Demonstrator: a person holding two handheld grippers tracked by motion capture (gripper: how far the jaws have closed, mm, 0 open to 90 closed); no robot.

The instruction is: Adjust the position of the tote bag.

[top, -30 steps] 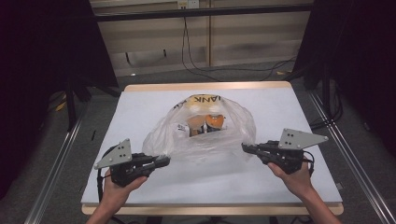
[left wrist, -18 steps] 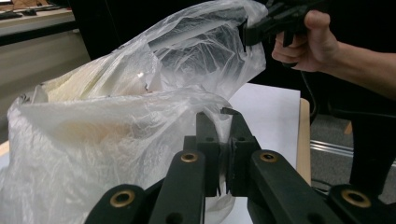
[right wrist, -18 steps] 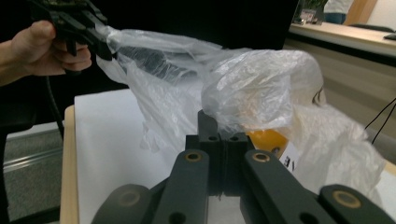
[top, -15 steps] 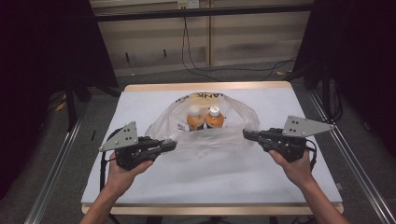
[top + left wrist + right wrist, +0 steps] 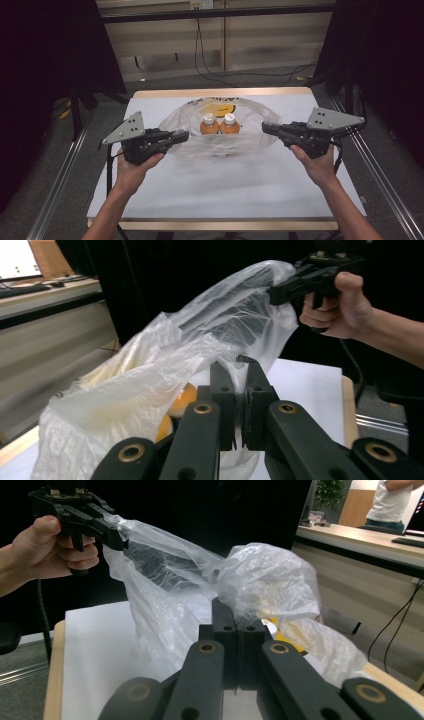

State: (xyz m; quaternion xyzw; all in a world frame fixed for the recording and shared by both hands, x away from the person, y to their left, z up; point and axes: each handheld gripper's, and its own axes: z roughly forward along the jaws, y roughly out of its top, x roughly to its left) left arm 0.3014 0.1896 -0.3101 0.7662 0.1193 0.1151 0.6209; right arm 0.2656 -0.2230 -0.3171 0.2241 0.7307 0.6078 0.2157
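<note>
We have a thin clear plastic bag [image 5: 220,131] with yellow print, mid-table, mouth stretched wide between the two grippers. Inside stand two orange bottles with white caps [image 5: 220,125], upright, side by side, touching, toward the far half of the bag.

Left gripper [image 5: 181,136] has its jaws shut on the bag's left rim; in the left gripper view the film bunches right between the closed black jaws [image 5: 240,405]. Right gripper [image 5: 266,128] is pinched tight on the right rim, film gathered at its tips [image 5: 235,630]. Both grippers sit off the white table top [image 5: 235,185], so the rim is lifted while the bag's bottom appears to rest on the table under the bottles.

Key relation: the bag's long axis runs left-right, straight from one jaw pair to the other, with the bottles between them, slightly beyond that line. Both hands look about equally near the bottles. We judge the next lift must go up evenly on both sides; if one side leads, the bottles likely tip or roll toward the lower rim. The film is slippery and thin, so the grip could slide.

Around: wooden table edge [image 5: 220,92], black frame rails, cables on the floor behind.
</note>
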